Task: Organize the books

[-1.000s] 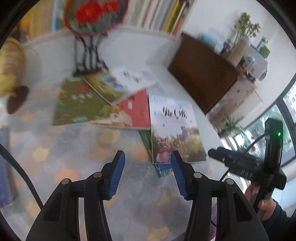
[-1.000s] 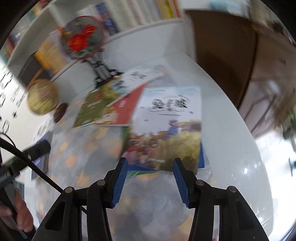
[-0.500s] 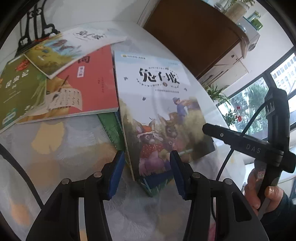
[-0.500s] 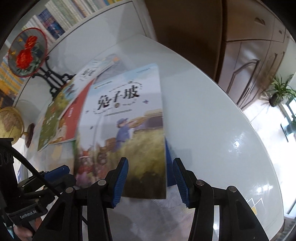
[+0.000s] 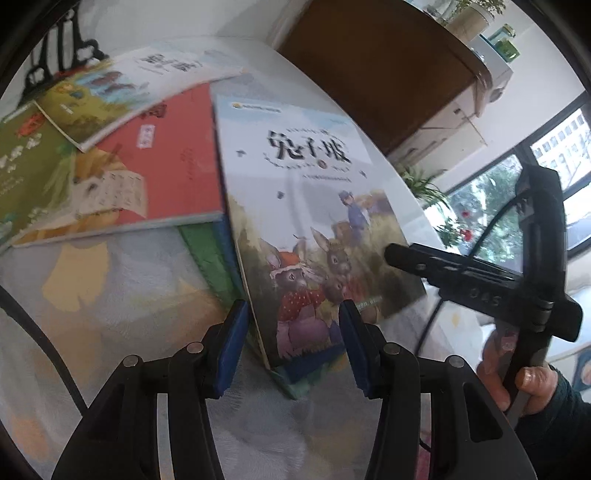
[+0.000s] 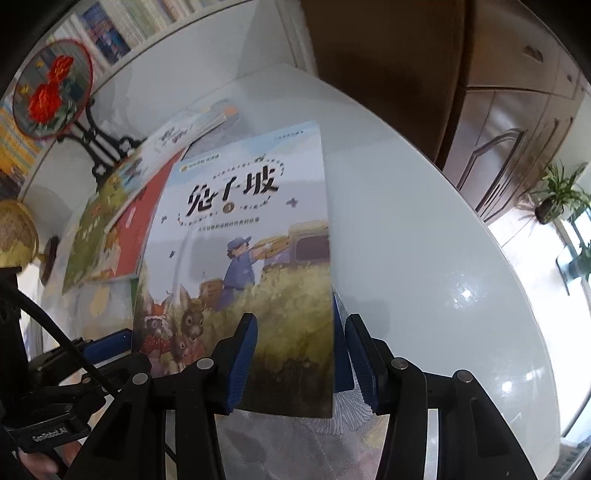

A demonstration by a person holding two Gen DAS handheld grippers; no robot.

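Books lie spread over the white bench [image 6: 424,229], part of which is covered by a patterned cloth [image 5: 110,295]. The rabbit book [image 5: 314,206] sits on top of the near pile, cover up, its title toward the far side. Under it lie a green book [image 5: 210,258] and a blue book [image 5: 310,363], whose edges show along its left side and near end. To the left, the red book [image 5: 173,173] rests partly on an olive-green book [image 5: 26,173], and a white-and-yellow book [image 5: 122,92] lies across the far ends of both.

Left tool [image 5: 291,343]: jaws apart, straddling the near left corner of the rabbit book. The pads stand clear of the cover on both sides; nothing is gripped.

Right tool [image 6: 299,362]: jaws apart, straddling the near right corner of the same book. The right edge of the cover runs between the two blue pads. No pad presses on it.

In the left wrist view the right tool's black body reaches over the book's right edge, held by a hand [image 5: 513,373] in a dark sleeve.

Behind the books stand a round embroidered fan on a black stand [image 6: 51,96] and a bookshelf [image 6: 147,22]. A brown cabinet [image 6: 388,55] stands beyond the bench.
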